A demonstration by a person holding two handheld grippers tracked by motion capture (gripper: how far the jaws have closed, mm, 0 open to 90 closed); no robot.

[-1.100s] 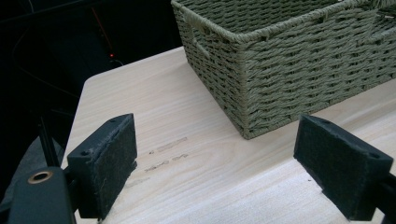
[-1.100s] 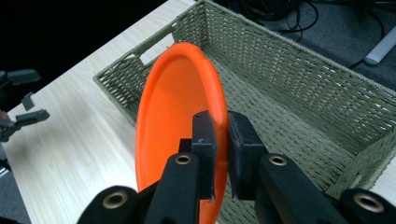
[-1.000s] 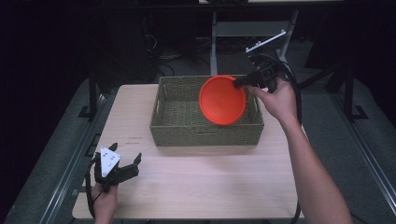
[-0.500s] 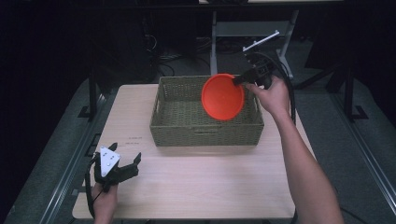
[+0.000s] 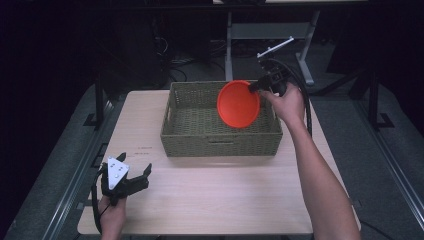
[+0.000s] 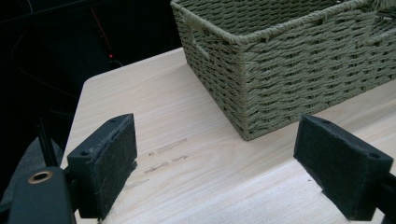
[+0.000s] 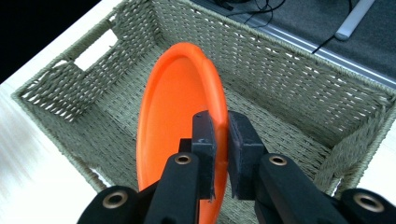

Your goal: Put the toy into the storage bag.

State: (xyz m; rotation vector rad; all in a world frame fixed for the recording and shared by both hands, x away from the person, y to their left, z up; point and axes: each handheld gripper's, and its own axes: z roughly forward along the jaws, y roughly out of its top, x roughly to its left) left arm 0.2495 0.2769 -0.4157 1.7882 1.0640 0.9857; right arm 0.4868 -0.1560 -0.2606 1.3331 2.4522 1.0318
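An orange plate [image 5: 238, 104] hangs on edge over the right half of a woven green basket [image 5: 180, 131]. My right gripper [image 5: 256, 85] is shut on the plate's rim; in the right gripper view the plate [image 7: 173, 121] sits pinched between the two pads [image 7: 205, 140] above the basket's inside [image 7: 280, 93]. My left gripper [image 5: 140, 176] rests open near the table's front left corner, nothing between its jaws. In the left gripper view its pads [image 6: 105, 158] stand wide apart, facing the basket's near corner [image 6: 247, 93].
The light wooden table [image 5: 215, 200] has free room in front of the basket and at its left. A metal stand [image 5: 235, 35] and cables lie on the dark floor behind the table.
My right gripper has carried the orange plate slightly right and back over the basket. The left gripper has stayed where it was.
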